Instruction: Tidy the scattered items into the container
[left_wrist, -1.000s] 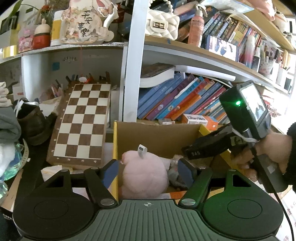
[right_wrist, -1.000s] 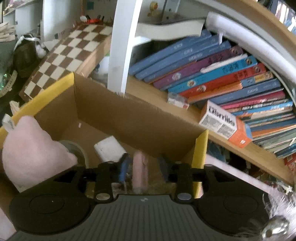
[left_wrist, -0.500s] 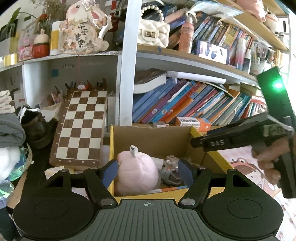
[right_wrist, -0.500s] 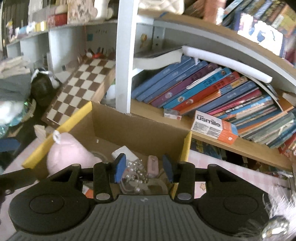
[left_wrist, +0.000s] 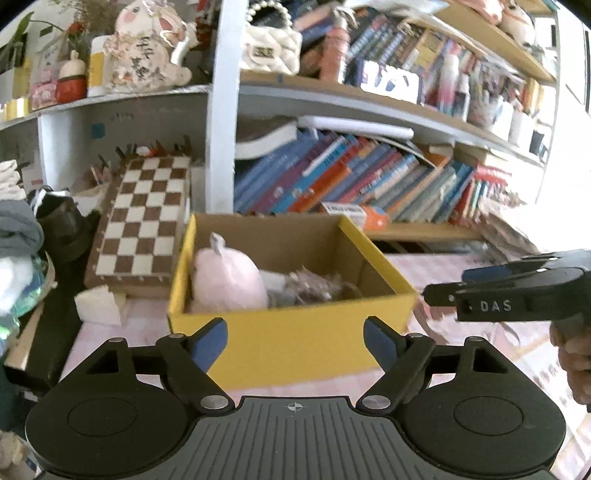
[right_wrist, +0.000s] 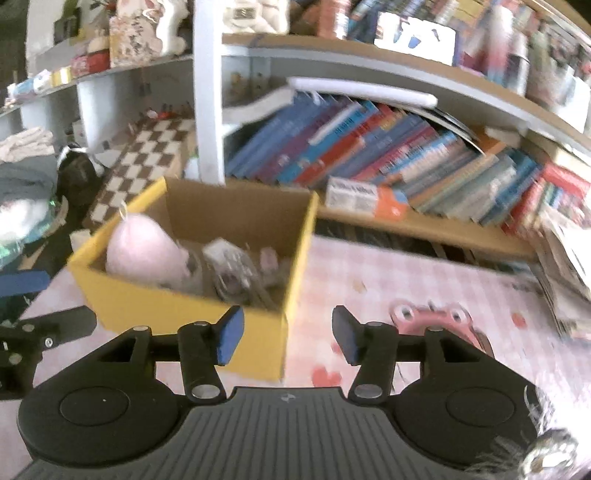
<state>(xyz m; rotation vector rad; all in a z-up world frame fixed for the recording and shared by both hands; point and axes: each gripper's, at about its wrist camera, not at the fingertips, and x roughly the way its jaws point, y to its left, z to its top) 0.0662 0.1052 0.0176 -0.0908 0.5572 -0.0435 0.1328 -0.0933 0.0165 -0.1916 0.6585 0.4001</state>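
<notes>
1. The yellow cardboard box (left_wrist: 291, 334) sits on a pink checked cloth (right_wrist: 406, 273), straight ahead of the left gripper (left_wrist: 295, 338) and just past its blue-padded fingertips; from the right wrist view the box lies ahead and to the left of the right gripper (right_wrist: 288, 336).
2. The left gripper's jaws are opening and stand wide, with nothing between them.
3. The right gripper's jaws are also opening, about half spread, and empty. In the left wrist view it reaches in from the right edge, near the box's right corner, held by a hand (left_wrist: 572, 354).
4. The box is rectangular; from the left wrist view its long axis runs away toward the bookshelf (left_wrist: 332, 184), top open.
5. Its outer walls are smooth and yellow, the inside plain brown board.
6. Inside, a soft, rounded pink plush toy (left_wrist: 227, 278) with a white tag fills the left side; beside it lie a white block and a blurred tangle of small items (left_wrist: 310, 286).
7. A wooden chessboard (left_wrist: 144, 218) leans left of the box.
</notes>
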